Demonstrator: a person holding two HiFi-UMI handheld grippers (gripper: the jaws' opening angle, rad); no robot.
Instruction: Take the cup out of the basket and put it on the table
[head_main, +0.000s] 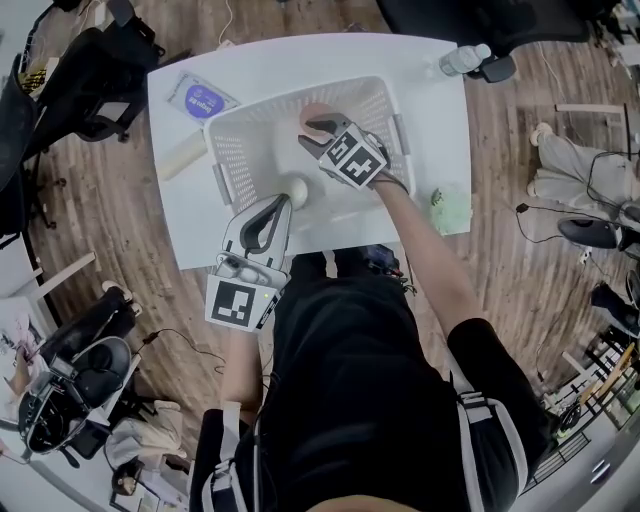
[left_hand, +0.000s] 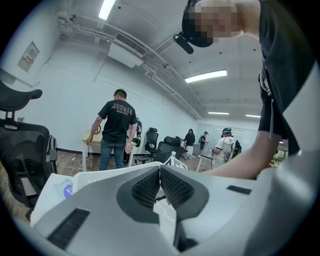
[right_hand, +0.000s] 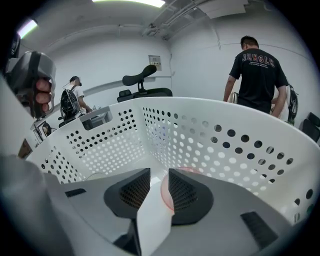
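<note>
I'm holding my right gripper (head_main: 312, 137) inside the perforated white plastic basket (head_main: 235, 160), jaws apart at the round pink cup (head_main: 315, 112); my left gripper (head_main: 280, 205) is pressing its jaws together, empty.

The word "JUNGLE" is printed across the back of a standing person's black T-shirt (right_hand: 258, 62).

Basket (right_hand: 225, 145): looking like perforated plastic, smooth, slightly glossy.
Table (head_main: 300, 55): showing a smooth, matt top.
Floor (head_main: 130, 220): showing wood-grain planks.
Cup (head_main: 314, 113): looking smooth; material staying unclear.
</note>
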